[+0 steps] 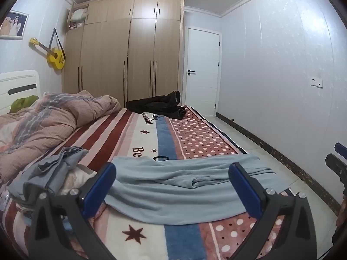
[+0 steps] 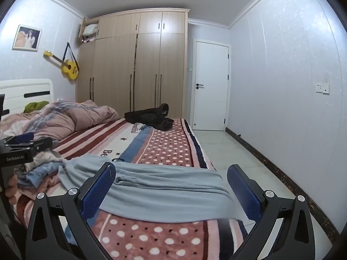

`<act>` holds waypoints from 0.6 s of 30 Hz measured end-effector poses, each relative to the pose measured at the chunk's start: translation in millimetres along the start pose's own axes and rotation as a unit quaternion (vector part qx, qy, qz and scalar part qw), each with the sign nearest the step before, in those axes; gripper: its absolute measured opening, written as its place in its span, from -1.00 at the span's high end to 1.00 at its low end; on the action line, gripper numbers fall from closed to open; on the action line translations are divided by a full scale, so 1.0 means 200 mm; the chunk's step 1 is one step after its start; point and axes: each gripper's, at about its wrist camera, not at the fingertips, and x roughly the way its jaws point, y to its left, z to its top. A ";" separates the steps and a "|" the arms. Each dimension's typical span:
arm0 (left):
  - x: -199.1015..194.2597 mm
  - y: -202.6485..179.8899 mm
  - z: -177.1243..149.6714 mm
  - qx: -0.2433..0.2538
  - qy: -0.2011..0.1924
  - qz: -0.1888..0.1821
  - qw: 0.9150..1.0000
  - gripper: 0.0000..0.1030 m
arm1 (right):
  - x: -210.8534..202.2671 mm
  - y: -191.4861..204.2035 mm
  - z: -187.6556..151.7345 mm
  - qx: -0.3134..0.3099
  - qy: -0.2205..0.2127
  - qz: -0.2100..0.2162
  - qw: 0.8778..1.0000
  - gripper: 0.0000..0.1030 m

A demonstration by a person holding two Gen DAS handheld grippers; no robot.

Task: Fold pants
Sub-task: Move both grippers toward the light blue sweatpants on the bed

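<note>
Light blue pants [image 1: 184, 188] lie spread across the near end of the bed, one end hanging over the right edge. In the right wrist view the same pants [image 2: 164, 190] stretch sideways under the fingers. My left gripper [image 1: 173, 186] hovers above them, open, blue pads wide apart with nothing pressed. My right gripper [image 2: 171, 188] is open too, above the pants near the bed's right edge. The right gripper's fingertips [image 1: 338, 158] show at the right border of the left wrist view. The left gripper's body [image 2: 19, 149] shows at the left of the right wrist view, held by a hand.
A striped and dotted blanket [image 1: 195, 138] covers the bed. Crumpled grey-blue clothes [image 1: 49, 173] lie at the near left, a pink quilt [image 1: 43, 121] behind them. A dark garment [image 1: 160, 106] rests at the far end. Tiled floor [image 1: 271, 151], wardrobe [image 1: 125, 49] and door [image 1: 201, 71] lie beyond.
</note>
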 end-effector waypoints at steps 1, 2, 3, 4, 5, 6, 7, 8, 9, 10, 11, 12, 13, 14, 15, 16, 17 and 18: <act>0.00 0.00 0.00 -0.001 0.000 0.000 1.000 -0.99 | 0.00 0.00 0.00 0.000 0.000 -0.001 1.000 -0.99; 0.00 0.01 0.00 -0.001 0.001 0.000 1.000 -0.99 | 0.00 0.00 0.00 0.001 0.000 -0.002 1.000 -0.99; 0.00 0.01 0.00 -0.002 0.001 0.001 1.000 -0.99 | 0.00 0.00 0.00 -0.001 0.000 0.000 1.000 -0.99; 0.00 0.01 0.00 -0.002 0.001 0.001 1.000 -0.99 | 0.00 0.01 0.00 0.000 0.000 0.000 1.000 -0.99; 0.00 0.02 -0.01 -0.003 0.000 0.001 1.000 -0.99 | 0.00 0.01 0.00 -0.001 0.000 0.000 1.000 -0.99; 0.00 0.02 -0.01 -0.004 0.000 0.001 1.000 -0.99 | 0.00 0.01 0.00 -0.001 -0.001 0.000 1.000 -0.99; 0.00 0.02 0.00 -0.005 0.000 0.001 1.000 -0.99 | 0.00 0.01 0.01 0.000 -0.001 -0.001 1.000 -0.99; 0.00 0.02 0.00 -0.005 -0.001 0.001 1.000 -0.99 | 0.00 0.01 0.01 0.000 -0.001 -0.001 1.000 -0.99; 0.00 0.03 0.00 -0.005 -0.001 0.002 1.000 -0.99 | 0.00 0.01 0.01 0.000 -0.002 -0.001 1.000 -0.99; 0.00 0.03 -0.01 -0.005 -0.002 0.003 1.000 -0.99 | 0.00 0.01 0.00 0.001 -0.002 -0.001 1.000 -0.99; 0.00 0.03 0.00 -0.006 -0.002 0.003 1.000 -0.99 | 0.00 0.02 0.00 0.000 -0.003 -0.002 1.000 -0.99; 0.00 0.04 -0.01 -0.006 -0.004 0.003 1.000 -0.99 | 0.00 0.03 -0.01 -0.001 -0.005 -0.002 1.000 -0.99; 0.00 0.04 -0.01 -0.006 -0.006 0.005 1.000 -0.99 | 0.00 0.03 -0.01 0.000 -0.005 -0.001 1.000 -0.99; 0.00 0.04 -0.01 -0.006 -0.007 0.008 1.000 -0.99 | 0.00 0.04 -0.02 0.000 -0.005 -0.001 1.000 -0.99; 0.00 0.04 -0.01 -0.006 -0.009 0.012 1.000 -0.99 | 0.00 0.04 -0.01 0.001 -0.006 -0.001 1.000 -0.99; 0.00 0.04 -0.01 -0.006 -0.010 0.015 1.000 -0.99 | 0.00 0.04 0.00 0.003 -0.006 0.000 1.000 -0.99; 0.00 0.05 -0.01 -0.007 -0.010 0.016 1.000 -0.99 | 0.00 0.04 0.00 0.004 -0.006 0.000 1.000 -0.99; 0.01 0.05 -0.01 -0.007 -0.009 0.018 1.000 -0.99 | 0.00 0.02 0.01 0.004 -0.006 0.001 1.000 -0.99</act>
